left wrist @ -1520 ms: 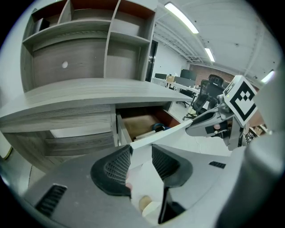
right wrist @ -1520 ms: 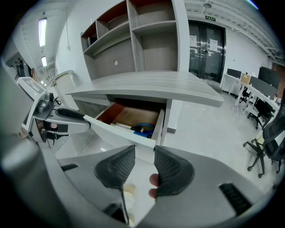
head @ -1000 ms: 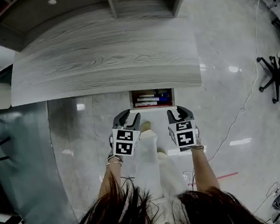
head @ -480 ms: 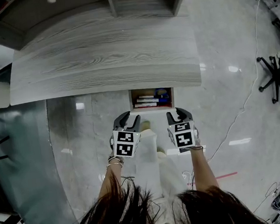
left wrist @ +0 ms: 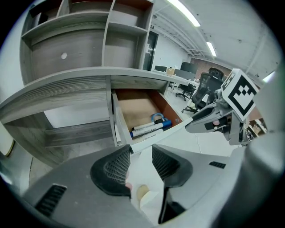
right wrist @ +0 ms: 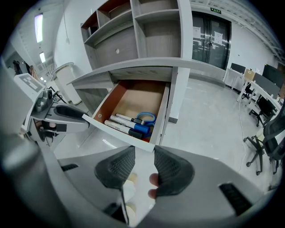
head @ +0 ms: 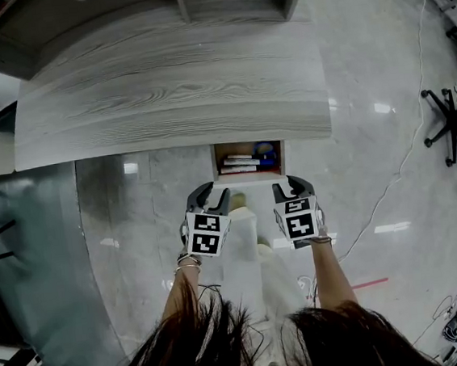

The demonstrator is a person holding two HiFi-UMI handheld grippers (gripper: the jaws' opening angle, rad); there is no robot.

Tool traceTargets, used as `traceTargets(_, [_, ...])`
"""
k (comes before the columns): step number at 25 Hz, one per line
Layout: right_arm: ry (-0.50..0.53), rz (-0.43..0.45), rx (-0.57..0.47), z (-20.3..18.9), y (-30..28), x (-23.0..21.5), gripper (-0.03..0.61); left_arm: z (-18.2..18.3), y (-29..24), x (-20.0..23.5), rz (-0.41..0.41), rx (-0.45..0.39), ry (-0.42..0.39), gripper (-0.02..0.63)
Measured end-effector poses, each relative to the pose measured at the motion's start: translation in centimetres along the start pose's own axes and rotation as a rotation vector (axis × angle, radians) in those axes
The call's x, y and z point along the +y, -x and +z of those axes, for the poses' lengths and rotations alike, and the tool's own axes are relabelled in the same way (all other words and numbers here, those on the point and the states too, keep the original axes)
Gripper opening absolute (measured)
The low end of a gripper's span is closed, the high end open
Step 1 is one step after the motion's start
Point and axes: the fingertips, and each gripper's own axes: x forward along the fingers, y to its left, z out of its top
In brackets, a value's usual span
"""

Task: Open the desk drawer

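The desk drawer [head: 248, 161] stands pulled out from under the grey wooden desk top [head: 170, 95]. Inside it lie markers [right wrist: 124, 125] and a blue-handled item [right wrist: 145, 118]; the left gripper view shows the drawer [left wrist: 141, 112] too. My left gripper [head: 209, 195] hovers just in front of the drawer's left corner, open and holding nothing. My right gripper [head: 294, 185] is level with it at the drawer's right corner, also open and apart from the drawer front. In the gripper views the left gripper [left wrist: 140, 161] and right gripper [right wrist: 143, 161] each show a bare gap between the pads.
Open shelves [left wrist: 89, 26] rise above the desk. Glossy floor lies under the grippers, with the person's shoe [head: 242, 211] between them. A thin cable [head: 392, 193] runs across the floor at right, near an office chair [head: 453, 118].
Almost nothing: both grippers stay open in front of the open drawer, and the head view has shifted only slightly.
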Motion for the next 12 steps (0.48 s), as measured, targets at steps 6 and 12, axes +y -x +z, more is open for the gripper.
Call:
traceTargets(6, [0.0, 0.007, 0.02, -0.4, -0.3, 0.1, 0.137, -0.3, -0.2, 0.2, 0.009, 0.018, -0.022, 0.14])
traceTargets(12, [0.012, 0.008, 0.041, -1.0, -0.8, 0.2, 0.138, -1.2, -0.7, 0.0, 0.004, 0.051, -0.027, 0.14])
